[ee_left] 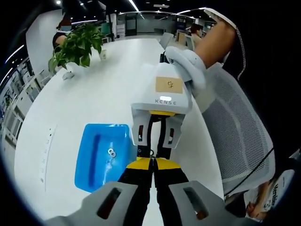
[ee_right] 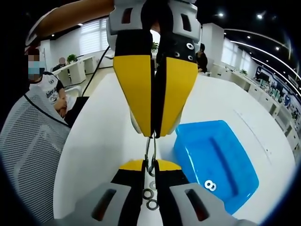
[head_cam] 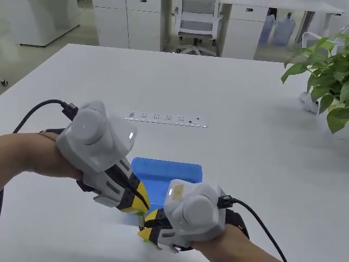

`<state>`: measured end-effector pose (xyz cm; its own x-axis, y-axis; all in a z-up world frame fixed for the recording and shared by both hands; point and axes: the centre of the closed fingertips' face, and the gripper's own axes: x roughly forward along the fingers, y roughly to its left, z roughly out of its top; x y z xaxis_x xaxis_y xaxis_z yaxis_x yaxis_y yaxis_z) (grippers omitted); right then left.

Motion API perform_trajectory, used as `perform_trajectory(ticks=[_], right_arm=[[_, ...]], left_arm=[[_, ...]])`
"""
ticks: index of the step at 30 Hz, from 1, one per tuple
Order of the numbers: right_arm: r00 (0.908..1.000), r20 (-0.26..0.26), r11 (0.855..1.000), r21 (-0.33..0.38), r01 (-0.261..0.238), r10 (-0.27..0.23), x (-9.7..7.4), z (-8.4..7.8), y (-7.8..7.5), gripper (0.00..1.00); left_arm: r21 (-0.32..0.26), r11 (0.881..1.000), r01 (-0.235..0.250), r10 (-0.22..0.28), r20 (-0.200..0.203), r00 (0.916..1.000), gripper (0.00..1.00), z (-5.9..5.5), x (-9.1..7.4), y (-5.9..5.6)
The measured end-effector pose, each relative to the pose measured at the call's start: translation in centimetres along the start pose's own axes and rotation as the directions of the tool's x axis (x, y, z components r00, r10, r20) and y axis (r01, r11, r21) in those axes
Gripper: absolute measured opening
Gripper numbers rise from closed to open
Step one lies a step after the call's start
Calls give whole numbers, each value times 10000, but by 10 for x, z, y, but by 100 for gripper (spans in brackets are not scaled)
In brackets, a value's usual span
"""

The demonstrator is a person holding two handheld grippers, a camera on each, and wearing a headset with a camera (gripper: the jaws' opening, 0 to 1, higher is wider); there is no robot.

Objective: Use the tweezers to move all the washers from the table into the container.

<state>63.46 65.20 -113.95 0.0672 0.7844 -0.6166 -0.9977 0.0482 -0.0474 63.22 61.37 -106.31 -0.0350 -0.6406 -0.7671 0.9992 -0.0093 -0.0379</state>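
Note:
Thin metal tweezers (ee_right: pixel 150 151) run between my two grippers, which meet tip to tip just above the table. My left gripper (ee_left: pixel 153 164) comes in from above in the right gripper view, its yellow jaws shut on one end of the tweezers. At the other end, my right gripper (ee_right: pixel 150 165) has its jaws closed around them. Loose washers (ee_right: pixel 149 197) lie on the white table right under the right gripper. Beside both grippers sits the blue container (head_cam: pixel 173 173), and two washers (ee_right: pixel 210 185) rest inside it. In the head view the left gripper (head_cam: pixel 143 209) and right gripper (head_cam: pixel 147 226) meet at the container's near corner.
A white power strip (head_cam: pixel 166 119) lies across the table beyond the container. A potted plant (head_cam: pixel 327 76) stands at the far right edge. A mesh chair (ee_right: pixel 28 141) and a seated person are behind me. The wide white table (head_cam: pixel 245 98) stretches ahead.

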Motion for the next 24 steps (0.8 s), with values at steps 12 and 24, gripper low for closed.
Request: perform_trajectory(ticks=[12, 24], right_arm=[[9999, 43, 9998, -122, 146, -145, -15, 10, -4, 9], [9984, 251, 9986, -177, 505, -500, -30, 24, -19, 9]], left_arm=[[39, 10000, -45, 44, 83, 10000, 5, 15, -11, 3], [333, 9992, -225, 221, 113, 9997, 5, 32, -24, 12]])
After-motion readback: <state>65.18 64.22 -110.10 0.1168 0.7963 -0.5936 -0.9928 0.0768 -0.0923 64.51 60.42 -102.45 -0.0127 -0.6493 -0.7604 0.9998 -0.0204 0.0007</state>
